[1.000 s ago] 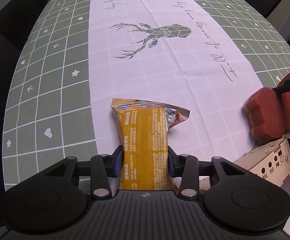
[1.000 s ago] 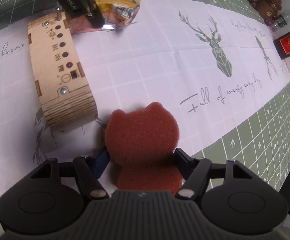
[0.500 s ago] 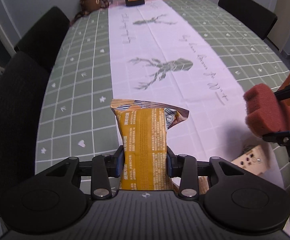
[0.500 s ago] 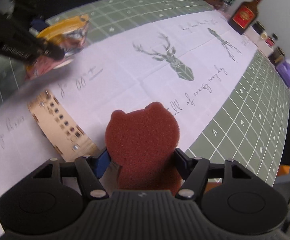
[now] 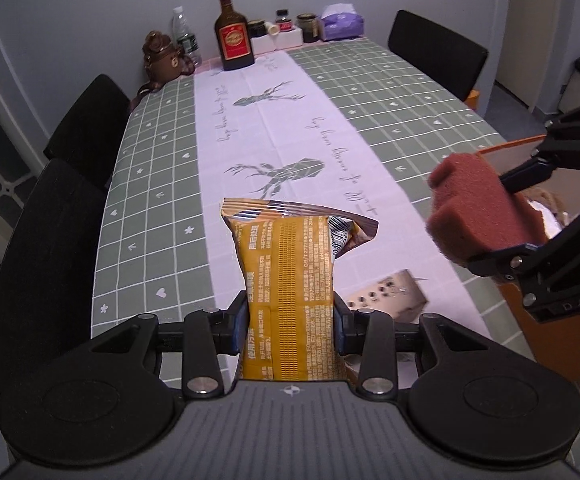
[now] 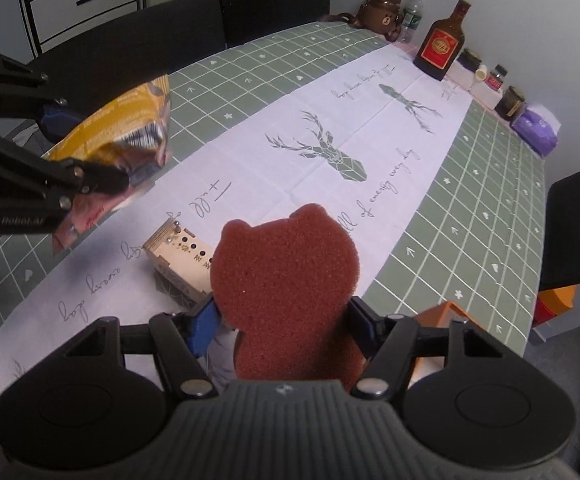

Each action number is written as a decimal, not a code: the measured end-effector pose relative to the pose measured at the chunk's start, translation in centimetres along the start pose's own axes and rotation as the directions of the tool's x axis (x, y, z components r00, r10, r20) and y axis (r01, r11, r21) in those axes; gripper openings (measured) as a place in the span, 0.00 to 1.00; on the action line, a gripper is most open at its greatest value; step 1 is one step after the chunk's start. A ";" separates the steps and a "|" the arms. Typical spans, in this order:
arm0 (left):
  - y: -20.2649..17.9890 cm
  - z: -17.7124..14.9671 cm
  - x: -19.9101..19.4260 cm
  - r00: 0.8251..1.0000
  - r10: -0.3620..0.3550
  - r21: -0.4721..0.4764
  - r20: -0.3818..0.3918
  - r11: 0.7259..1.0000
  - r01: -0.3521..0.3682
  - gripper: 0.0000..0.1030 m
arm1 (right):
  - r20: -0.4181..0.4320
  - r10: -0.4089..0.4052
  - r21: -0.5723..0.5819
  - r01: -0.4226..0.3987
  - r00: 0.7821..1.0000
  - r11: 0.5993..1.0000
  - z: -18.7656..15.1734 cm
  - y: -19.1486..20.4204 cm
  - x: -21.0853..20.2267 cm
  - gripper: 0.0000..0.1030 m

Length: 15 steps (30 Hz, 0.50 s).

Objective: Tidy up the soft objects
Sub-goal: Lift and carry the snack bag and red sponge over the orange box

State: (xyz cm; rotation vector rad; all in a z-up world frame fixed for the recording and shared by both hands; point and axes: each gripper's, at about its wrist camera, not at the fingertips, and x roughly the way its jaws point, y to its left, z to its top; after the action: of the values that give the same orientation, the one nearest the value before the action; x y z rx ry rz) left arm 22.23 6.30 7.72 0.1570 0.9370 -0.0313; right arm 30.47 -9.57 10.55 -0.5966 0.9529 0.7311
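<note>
While the left tongs clamp the yellow packet and the right tongs grip the bear-shaped sponge (both clear of the tabletop), the carry is under way; next, probably the orange box at right.

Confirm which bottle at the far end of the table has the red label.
The dark amber glass bottle, taller and nearer the runner. The clear plastic water bottle beside it has a dark label band, not red.

"GenRobot.AI" is printed on the left gripper; the tablecloth reads "of energy every day"; snack packet carries Chinese print.
</note>
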 end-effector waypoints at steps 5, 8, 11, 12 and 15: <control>-3.3 -0.3 -2.3 0.998 -0.039 0.045 0.045 0.998 0.037 0.43 | 0.016 -0.048 0.022 0.048 0.999 0.999 -2.3 -0.1 -2.9 0.65; -5.7 -0.1 -3.2 0.995 -0.081 0.078 0.060 0.994 0.077 0.43 | 0.017 -0.072 0.058 0.071 0.997 0.996 -4.0 -1.0 -4.6 0.65; -8.5 0.1 -3.8 0.989 -0.128 0.120 0.071 0.986 0.119 0.43 | 0.010 -0.098 0.099 0.097 0.995 0.990 -5.9 -2.2 -5.9 0.65; -9.5 0.2 -3.9 0.987 -0.146 0.137 0.073 0.981 0.136 0.43 | 0.006 -0.107 0.112 0.105 0.994 0.988 -6.6 -2.6 -6.4 0.65; -12.2 0.6 -3.9 0.978 -0.194 0.176 0.072 0.968 0.179 0.43 | -0.006 -0.134 0.144 0.133 0.991 0.981 -8.6 -3.9 -7.6 0.65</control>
State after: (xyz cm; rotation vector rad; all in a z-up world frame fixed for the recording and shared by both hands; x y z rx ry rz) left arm 19.24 -5.97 9.74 0.2221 0.8570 -0.2908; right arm 26.27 -20.49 13.81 -0.5263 0.9442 0.5385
